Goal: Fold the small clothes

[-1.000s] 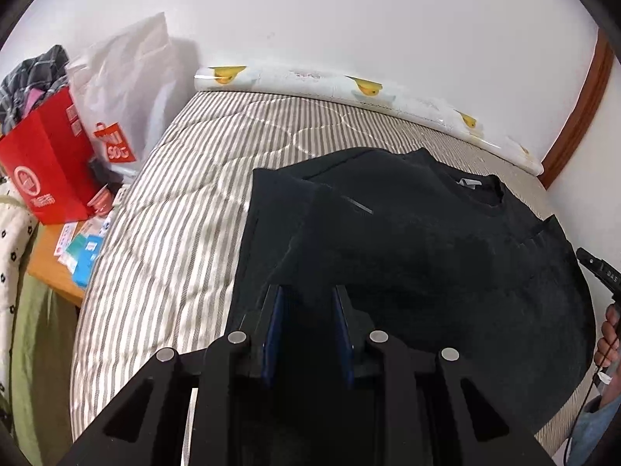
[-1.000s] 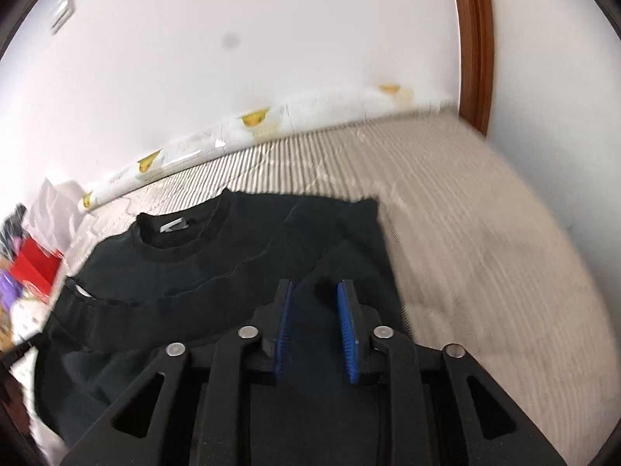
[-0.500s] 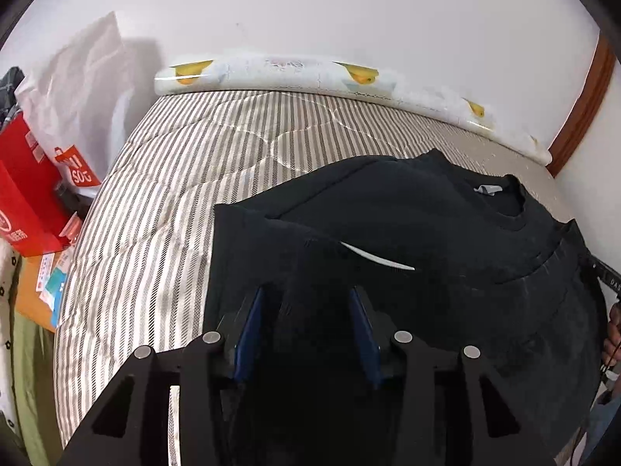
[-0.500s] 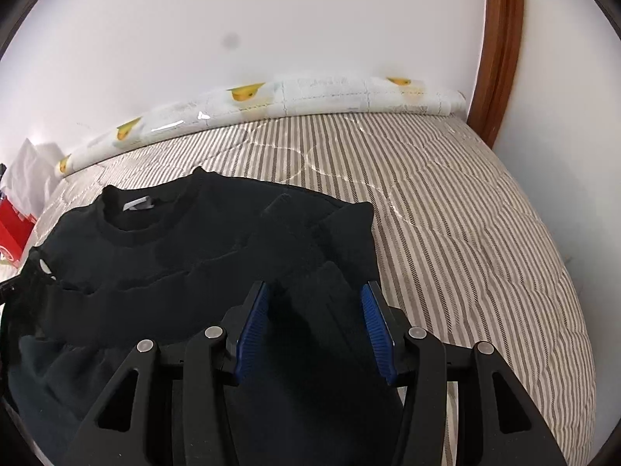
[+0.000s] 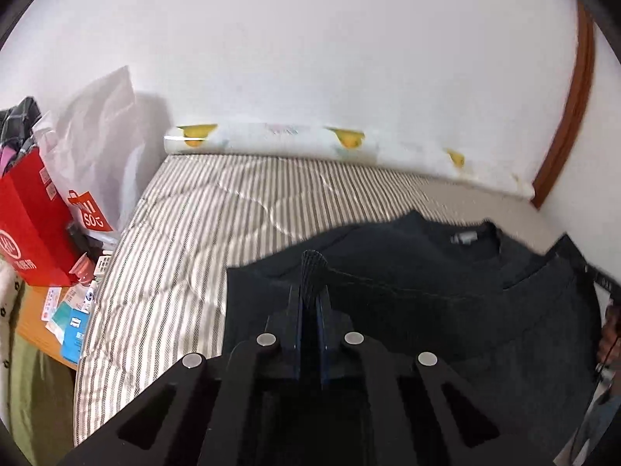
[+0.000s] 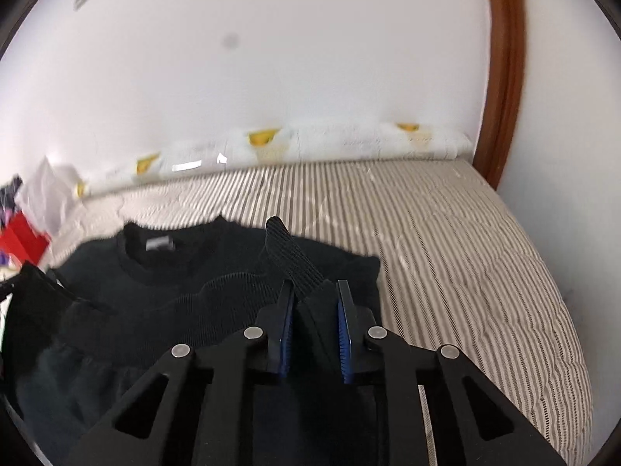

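Observation:
A black sweater [image 5: 446, 272] lies on the striped bed, collar toward the wall; it also shows in the right wrist view [image 6: 186, 272]. My left gripper [image 5: 309, 295] is shut on a ribbed edge of the sweater [image 5: 312, 268] at its left side and lifts it. My right gripper [image 6: 315, 291] is closed on a ribbed edge of the sweater [image 6: 289, 252] at its right side; that edge stands up between the blue pads, with a gap left beside it. The lower sweater is folded up over its body.
The striped mattress [image 5: 202, 233] runs to a white rolled pad with yellow prints [image 5: 271, 138] along the wall. Left of the bed stand a red bag [image 5: 27, 225] and a white plastic bag [image 5: 97, 147]. A brown door frame [image 6: 500, 70] is at the right.
Both grippers were open around the hem half a second ago; now they have closed on the ribbed edge and raised it. Both views have tilted up toward the wall.

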A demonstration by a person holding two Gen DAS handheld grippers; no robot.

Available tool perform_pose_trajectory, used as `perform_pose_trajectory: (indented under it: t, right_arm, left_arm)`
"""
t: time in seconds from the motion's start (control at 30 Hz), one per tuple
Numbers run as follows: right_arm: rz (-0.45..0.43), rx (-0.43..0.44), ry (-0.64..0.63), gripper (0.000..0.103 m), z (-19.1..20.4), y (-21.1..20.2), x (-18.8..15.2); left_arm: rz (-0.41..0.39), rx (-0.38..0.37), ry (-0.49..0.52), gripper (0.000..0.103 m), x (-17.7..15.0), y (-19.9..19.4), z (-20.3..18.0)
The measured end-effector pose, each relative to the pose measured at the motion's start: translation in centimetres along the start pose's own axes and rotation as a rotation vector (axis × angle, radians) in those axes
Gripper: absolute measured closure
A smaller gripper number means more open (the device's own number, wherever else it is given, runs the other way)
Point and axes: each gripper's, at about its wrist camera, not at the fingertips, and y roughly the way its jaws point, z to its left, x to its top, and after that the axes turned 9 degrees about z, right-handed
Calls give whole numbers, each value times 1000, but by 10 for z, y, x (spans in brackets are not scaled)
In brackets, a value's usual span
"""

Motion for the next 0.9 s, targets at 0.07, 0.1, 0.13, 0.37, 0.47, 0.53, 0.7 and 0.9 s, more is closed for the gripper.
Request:
perform_pose_trajectory:
  t: [0.07, 0.1, 0.13, 0.37, 0.47, 0.53, 0.7, 0.9]
  right_arm:
    - [-4, 21, 25, 84, -5, 2, 5]
    - [0, 25, 35, 84, -7, 6, 8]
    - [8, 28, 43, 84, -8, 10, 10]
    - [123, 1, 70, 84, -16, 57, 6]
    - [147, 18, 92, 84, -20, 64, 4]
    - [157, 14, 92, 83, -19, 66, 3]
    - [157, -35, 60, 76, -12, 45, 5]
    - [77, -41, -28, 61, 42, -2, -7]
  left_arm:
    - [2, -13, -27, 97, 7, 6, 5]
    - [9, -12, -34, 97, 10, 10, 5]
    - [18, -5, -39, 97, 12, 16, 5]
    - [98, 55, -42, 97, 12, 59, 0]
    - [117, 44, -53, 96, 11, 63, 2]
    - [128, 43, -60, 93, 11, 65, 3]
    - [146, 50, -73, 90, 11, 56, 2]
    - [119, 57, -54, 82, -4, 27, -5]
